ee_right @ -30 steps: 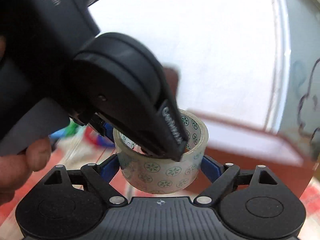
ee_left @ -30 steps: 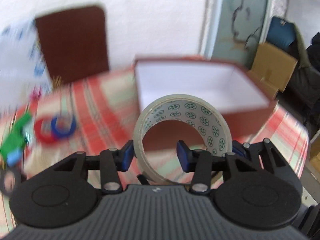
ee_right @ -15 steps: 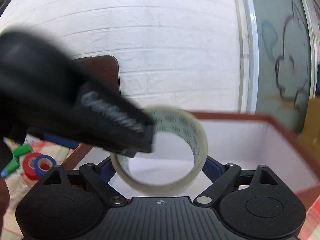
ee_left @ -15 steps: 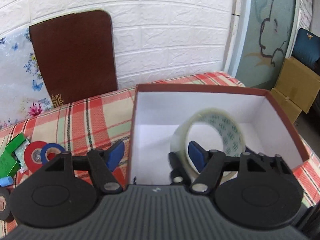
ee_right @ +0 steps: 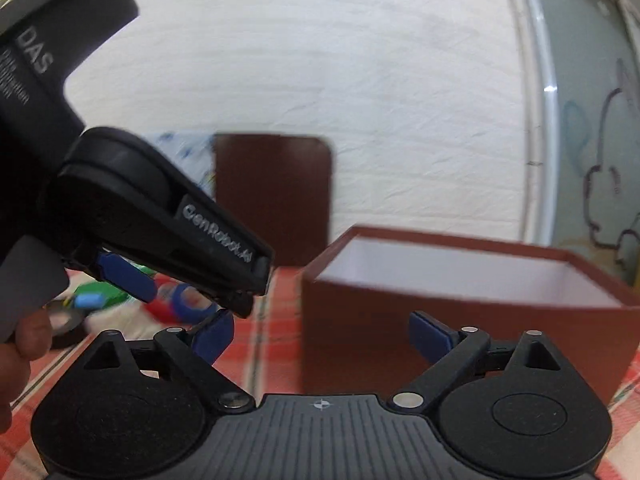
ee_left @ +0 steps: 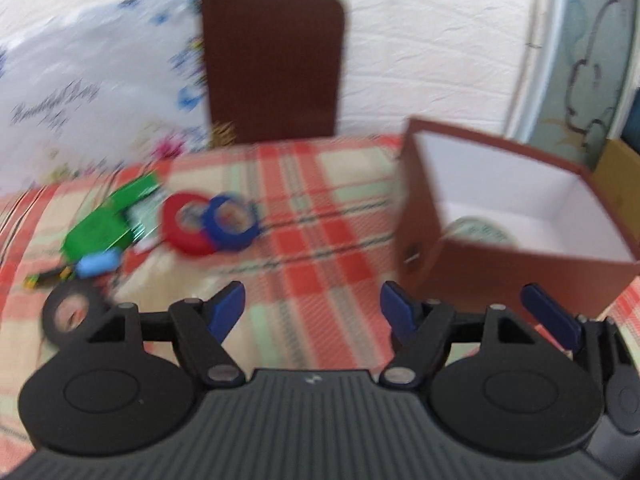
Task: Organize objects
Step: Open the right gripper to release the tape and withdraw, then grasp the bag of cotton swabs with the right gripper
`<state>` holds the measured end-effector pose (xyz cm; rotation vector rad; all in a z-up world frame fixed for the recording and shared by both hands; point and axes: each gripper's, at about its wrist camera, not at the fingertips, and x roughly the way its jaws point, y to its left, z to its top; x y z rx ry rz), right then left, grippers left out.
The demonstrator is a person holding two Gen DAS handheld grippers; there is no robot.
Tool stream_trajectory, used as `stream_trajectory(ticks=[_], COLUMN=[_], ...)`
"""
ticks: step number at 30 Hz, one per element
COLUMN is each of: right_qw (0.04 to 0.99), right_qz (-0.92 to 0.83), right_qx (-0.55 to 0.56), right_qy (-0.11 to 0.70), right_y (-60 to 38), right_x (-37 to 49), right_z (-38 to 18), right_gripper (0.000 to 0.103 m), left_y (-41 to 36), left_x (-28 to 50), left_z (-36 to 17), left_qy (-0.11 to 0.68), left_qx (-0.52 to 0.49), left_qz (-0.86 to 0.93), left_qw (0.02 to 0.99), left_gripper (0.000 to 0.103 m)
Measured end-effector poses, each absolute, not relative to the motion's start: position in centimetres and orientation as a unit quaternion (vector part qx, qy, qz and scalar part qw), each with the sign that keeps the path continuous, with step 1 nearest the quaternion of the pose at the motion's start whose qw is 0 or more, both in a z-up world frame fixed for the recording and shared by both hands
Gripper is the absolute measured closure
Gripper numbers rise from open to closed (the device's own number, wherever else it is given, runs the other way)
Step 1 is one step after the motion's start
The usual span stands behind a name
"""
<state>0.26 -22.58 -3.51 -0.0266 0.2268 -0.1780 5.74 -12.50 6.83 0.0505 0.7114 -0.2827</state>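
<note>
Checkered desk (ee_left: 320,208) now: clear tape roll (ee_left: 478,232) is sitting inside the box (ee_left: 520,258) at right, released. Both grippers, left (ee_left: 312,306) and right (ee_right: 320,334), are backing off, fingers wide, empty, heading toward the leftover tapes (ee_left: 210,224) far left.

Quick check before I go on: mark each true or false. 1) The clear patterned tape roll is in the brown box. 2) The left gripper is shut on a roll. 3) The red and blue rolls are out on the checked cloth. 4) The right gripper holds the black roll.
1) True: the clear tape roll lies inside the brown box.
2) False: the left gripper is open and holds nothing.
3) True: the red roll and the blue roll lie touching on the checked cloth.
4) False: the right gripper is open and empty; the black roll lies on the cloth.
</note>
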Motion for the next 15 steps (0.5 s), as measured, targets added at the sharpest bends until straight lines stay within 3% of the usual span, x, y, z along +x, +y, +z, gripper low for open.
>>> stream_trajectory(ticks=[10, 13, 14, 15], right_qw=[0.971, 0.965, 0.964, 0.963], right_qz=[0.031, 0.061, 0.071, 0.079], right_qx=[-0.026, -0.039, -0.039, -0.038], right_qy=[0.237, 0.252, 0.254, 0.255], right_y=[-16.1, -14.5, -14.2, -13.8], right_x=[4.9, 6.1, 6.6, 7.3], right_z=[-5.2, -5.6, -5.6, -5.4], right_gripper=[0.012, 0.013, 0.013, 0.013], left_y=[1.4, 3.6, 4.2, 4.7], left_x=[6.2, 6.2, 6.2, 6.2], left_z=[1.2, 0.5, 0.1, -0.3], left_qy=[0.397, 0.371, 0.362, 0.351], left_qx=[-0.019, -0.006, -0.007, -0.009], left_qz=[0.005, 0.032, 0.033, 0.028], left_qw=[0.918, 0.928, 0.931, 0.936], left_gripper=[0.027, 0.011, 0.001, 0.0])
